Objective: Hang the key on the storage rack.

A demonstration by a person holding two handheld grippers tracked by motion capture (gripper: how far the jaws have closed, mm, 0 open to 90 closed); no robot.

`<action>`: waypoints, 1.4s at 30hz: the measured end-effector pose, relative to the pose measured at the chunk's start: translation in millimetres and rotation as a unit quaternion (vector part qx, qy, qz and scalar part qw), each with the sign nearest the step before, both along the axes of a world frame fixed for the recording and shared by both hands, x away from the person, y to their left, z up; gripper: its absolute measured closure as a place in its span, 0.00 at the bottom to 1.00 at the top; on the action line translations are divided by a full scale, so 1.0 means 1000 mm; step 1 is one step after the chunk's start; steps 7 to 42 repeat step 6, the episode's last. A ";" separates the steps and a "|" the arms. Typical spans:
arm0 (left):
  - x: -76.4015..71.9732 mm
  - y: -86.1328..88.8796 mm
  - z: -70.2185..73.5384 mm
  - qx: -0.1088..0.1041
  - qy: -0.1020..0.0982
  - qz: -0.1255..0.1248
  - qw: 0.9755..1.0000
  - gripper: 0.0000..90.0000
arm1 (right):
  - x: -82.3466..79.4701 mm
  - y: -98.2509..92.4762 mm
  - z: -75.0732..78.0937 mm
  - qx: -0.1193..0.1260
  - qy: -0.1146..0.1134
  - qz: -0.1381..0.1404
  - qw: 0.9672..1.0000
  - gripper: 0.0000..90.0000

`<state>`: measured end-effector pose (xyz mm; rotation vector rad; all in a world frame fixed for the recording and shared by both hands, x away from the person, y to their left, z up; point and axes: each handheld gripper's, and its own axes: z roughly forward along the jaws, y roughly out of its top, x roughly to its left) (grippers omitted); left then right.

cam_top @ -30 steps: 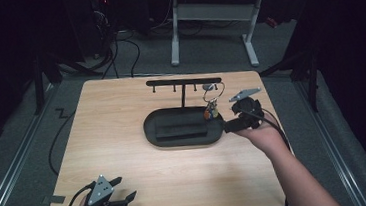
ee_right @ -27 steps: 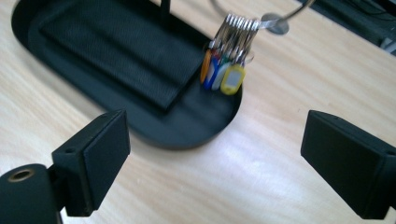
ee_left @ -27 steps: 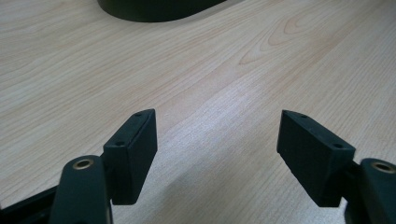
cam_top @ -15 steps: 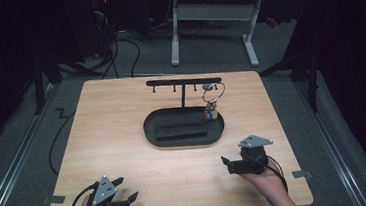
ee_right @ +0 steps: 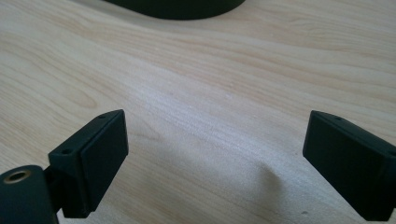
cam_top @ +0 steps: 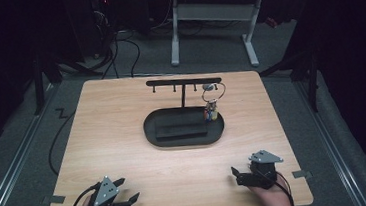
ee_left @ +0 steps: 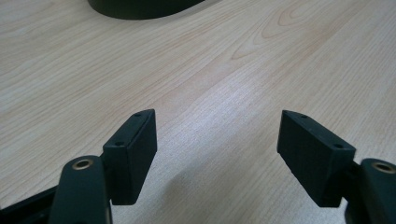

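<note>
A black oval tray with a T-shaped hook stand sits at the middle of the wooden table. A key ring with a small colourful charm hangs from a hook at the stand's right end. My left gripper rests near the front left edge, open, with bare wood between its jaws. My right gripper is near the front right edge, also open and holding nothing. The tray's dark rim shows at the top of the left gripper view, and the rim tops the right gripper view too.
A flat dark block lies inside the tray. Bare wood stretches between the tray and both grippers. Tape marks sit at the front corners. Beyond the table are cables and a desk frame on the floor.
My right gripper has drawn back from the key ring at the stand to the table's front right edge. The key ring stays on its hook. The left gripper has barely shifted.
</note>
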<state>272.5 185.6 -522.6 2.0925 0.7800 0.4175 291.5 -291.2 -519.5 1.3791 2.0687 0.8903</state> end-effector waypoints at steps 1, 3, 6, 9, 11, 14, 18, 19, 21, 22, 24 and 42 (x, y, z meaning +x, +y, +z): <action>0.000 0.001 0.000 -0.001 -0.001 0.001 1.000 0.32 | 0.000 0.000 0.001 0.003 -0.002 -0.004 1.000 0.08; -0.001 0.004 0.001 -0.002 -0.002 0.003 1.000 0.32 | 0.001 0.001 0.001 0.006 -0.003 -0.006 1.000 0.07; -0.002 0.006 0.002 -0.003 -0.005 0.005 1.000 0.32 | 0.002 0.002 0.001 0.008 -0.002 -0.008 1.000 0.07; -0.002 0.006 0.002 -0.003 -0.005 0.005 1.000 0.32 | 0.002 0.002 0.001 0.008 -0.002 -0.008 1.000 0.07; -0.002 0.006 0.002 -0.003 -0.005 0.005 1.000 0.32 | 0.002 0.002 0.001 0.008 -0.002 -0.008 1.000 0.07; -0.002 0.006 0.002 -0.003 -0.005 0.005 1.000 0.32 | 0.002 0.002 0.001 0.008 -0.002 -0.008 1.000 0.07; -0.002 0.006 0.002 -0.003 -0.005 0.005 1.000 0.32 | 0.002 0.002 0.001 0.008 -0.002 -0.008 1.000 0.07; -0.002 0.006 0.002 -0.003 -0.005 0.005 1.000 0.32 | 0.002 0.002 0.001 0.008 -0.002 -0.008 1.000 0.07; -0.002 0.006 0.002 -0.003 -0.005 0.005 1.000 0.32 | 0.002 0.002 0.001 0.008 -0.002 -0.008 1.000 0.07; -0.002 0.006 0.002 -0.003 -0.005 0.005 1.000 0.32 | 0.002 0.002 0.001 0.008 -0.002 -0.008 1.000 0.07; -0.002 0.006 0.002 -0.003 -0.005 0.005 1.000 0.32 | 0.002 0.002 0.001 0.008 -0.002 -0.008 1.000 0.07; -0.002 0.006 0.002 -0.003 -0.005 0.005 1.000 0.32 | 0.002 0.002 0.001 0.008 -0.002 -0.008 1.000 0.07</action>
